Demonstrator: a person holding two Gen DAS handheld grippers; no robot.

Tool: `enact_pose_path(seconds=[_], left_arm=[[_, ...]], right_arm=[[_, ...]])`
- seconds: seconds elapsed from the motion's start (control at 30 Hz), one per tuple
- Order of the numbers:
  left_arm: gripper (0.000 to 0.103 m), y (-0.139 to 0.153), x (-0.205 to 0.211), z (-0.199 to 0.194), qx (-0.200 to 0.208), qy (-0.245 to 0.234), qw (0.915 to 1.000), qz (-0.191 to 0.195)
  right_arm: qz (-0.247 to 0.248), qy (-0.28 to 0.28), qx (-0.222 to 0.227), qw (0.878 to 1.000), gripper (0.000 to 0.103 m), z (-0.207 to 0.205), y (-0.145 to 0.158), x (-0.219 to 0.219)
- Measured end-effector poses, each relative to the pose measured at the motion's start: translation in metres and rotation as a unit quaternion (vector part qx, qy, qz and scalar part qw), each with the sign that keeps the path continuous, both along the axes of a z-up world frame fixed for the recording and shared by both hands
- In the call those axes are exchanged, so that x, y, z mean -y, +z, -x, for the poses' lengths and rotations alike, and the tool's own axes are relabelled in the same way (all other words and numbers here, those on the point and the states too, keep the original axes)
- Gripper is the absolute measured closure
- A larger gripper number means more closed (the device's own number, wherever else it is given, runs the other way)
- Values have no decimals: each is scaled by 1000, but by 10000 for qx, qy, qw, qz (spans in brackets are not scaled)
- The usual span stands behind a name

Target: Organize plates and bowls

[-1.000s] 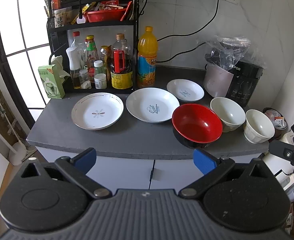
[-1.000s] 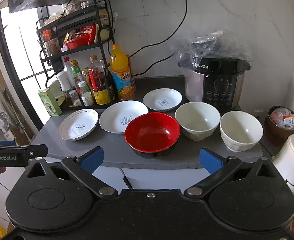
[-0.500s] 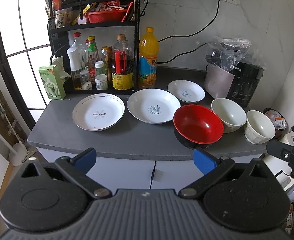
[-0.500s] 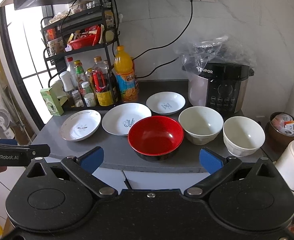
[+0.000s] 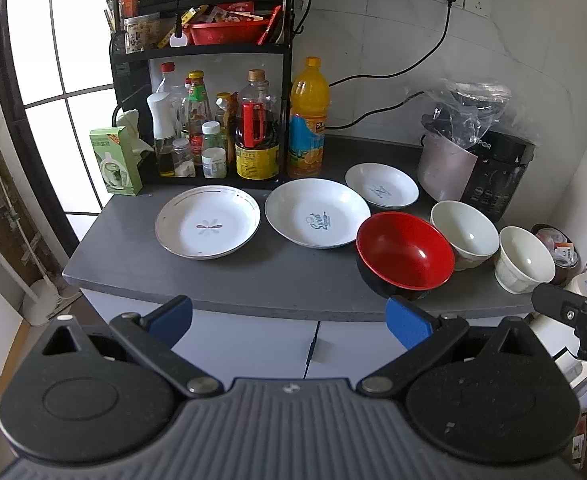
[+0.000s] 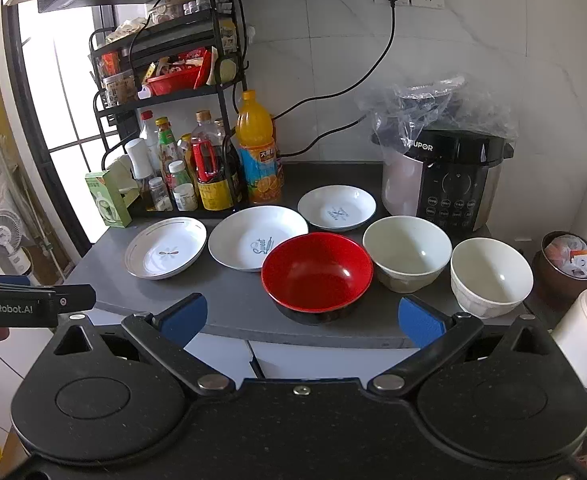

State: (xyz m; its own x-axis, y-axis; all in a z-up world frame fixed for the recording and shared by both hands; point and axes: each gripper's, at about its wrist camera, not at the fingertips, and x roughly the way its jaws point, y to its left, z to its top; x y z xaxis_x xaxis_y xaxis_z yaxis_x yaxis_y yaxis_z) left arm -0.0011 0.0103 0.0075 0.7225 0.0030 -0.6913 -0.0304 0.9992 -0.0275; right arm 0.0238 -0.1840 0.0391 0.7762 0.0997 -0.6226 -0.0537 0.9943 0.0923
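We hold our left tongs (image 5: pixel 289 316) and right tongs (image 6: pixel 302 316) wide open, holding nothing. Past them on the desk (image 6: pixel 229 300) sit 3 plates and 3 bowls. The red bowl (image 6: pixel 316 271) is just ahead of our right tongs.

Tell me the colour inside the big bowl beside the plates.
Red bowl, clearest in the right wrist view.

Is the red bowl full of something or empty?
Empty. The red bowl sits upright on the counter, and its shiny red inside shows all the way to the bottom with nothing in it.
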Motion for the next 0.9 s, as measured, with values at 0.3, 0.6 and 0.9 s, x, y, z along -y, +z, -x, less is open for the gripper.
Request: enact_pose_path(seconds=[0.3,0.6,0.9], left_arm=[[1,-1,-2,2,-32,95,9999,66],[1,-2,-1,4,-19,156,9998,135],[1,-3,2,7,-26,218,9997,103]], right_arm=[[42,104,-8,9999,0,0,-2,0],[35,131,-59,9999,0,2,-4,1],[25,211,-106,9997,0,2,-7,3]])
